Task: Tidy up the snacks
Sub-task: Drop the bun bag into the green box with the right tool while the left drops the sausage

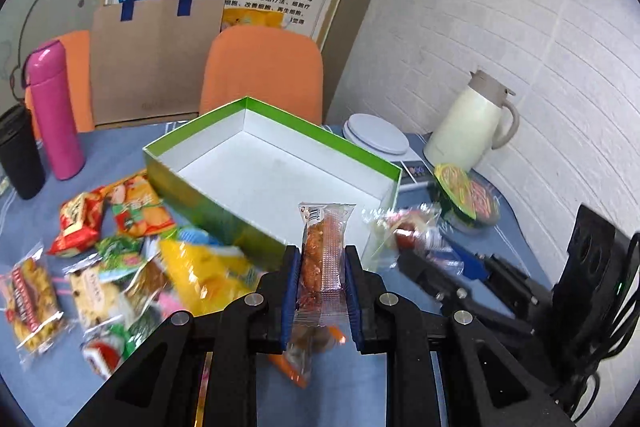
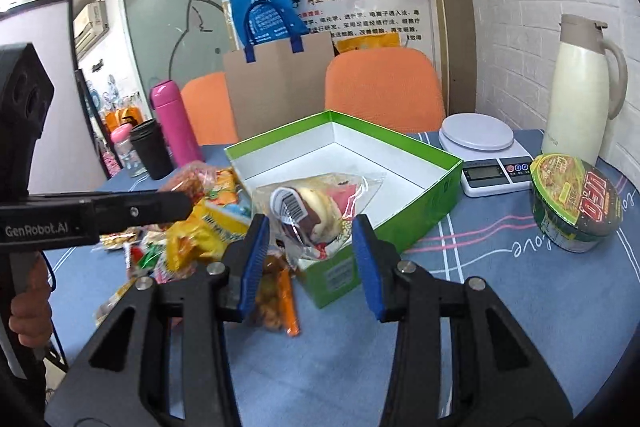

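**2 snacks in the air, box not yet loaded**

Risk first: my left gripper (image 1: 322,277) pinches a slim clear-wrapped fried snack (image 1: 320,259) by slick film, its top standing free above the pads. If the film slides, it drops short of the green box (image 1: 276,163), onto the loose snack pile (image 1: 120,251) just beside the box. Second risk: both grippers converge on the same near corner and could knock each other or the box wall.

My right gripper (image 2: 310,259) stands wide apart. A clear bagged pastry (image 2: 316,207) sits between its pads, over the box's near corner; I cannot tell whether the pads touch it. Box floor looks bare.
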Available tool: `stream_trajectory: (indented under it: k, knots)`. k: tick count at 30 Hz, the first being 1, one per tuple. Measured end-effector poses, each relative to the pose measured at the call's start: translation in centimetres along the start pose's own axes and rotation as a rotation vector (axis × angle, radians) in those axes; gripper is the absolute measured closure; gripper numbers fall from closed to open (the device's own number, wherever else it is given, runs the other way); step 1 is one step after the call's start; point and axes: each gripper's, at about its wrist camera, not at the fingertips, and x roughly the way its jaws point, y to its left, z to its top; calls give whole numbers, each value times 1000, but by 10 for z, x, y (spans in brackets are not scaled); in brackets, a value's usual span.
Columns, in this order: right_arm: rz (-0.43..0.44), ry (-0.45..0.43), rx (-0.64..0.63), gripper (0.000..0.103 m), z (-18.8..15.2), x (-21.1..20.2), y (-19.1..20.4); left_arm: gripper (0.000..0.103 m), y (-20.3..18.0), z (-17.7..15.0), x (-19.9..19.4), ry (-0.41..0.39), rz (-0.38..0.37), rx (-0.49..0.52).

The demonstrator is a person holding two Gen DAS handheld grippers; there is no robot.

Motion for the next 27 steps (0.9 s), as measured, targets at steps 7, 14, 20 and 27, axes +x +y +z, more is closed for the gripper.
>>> stream_trajectory:
  k: [7,14,20,27]
  knots:
    - [-53,68,0,58,7,41,-18,82,2,20,59,61,19,-29]
    - [-164,-13,-141,2,-6,38,-13,4,22,11,59,-18,87,-114]
    - [-123,3,-71,2,-9,30,-23,4,28,9,42,-52,142,-83]
    - [-74,-32,-48,2,0,-3,-6,4,21,-1,-9,-133,157,-39]
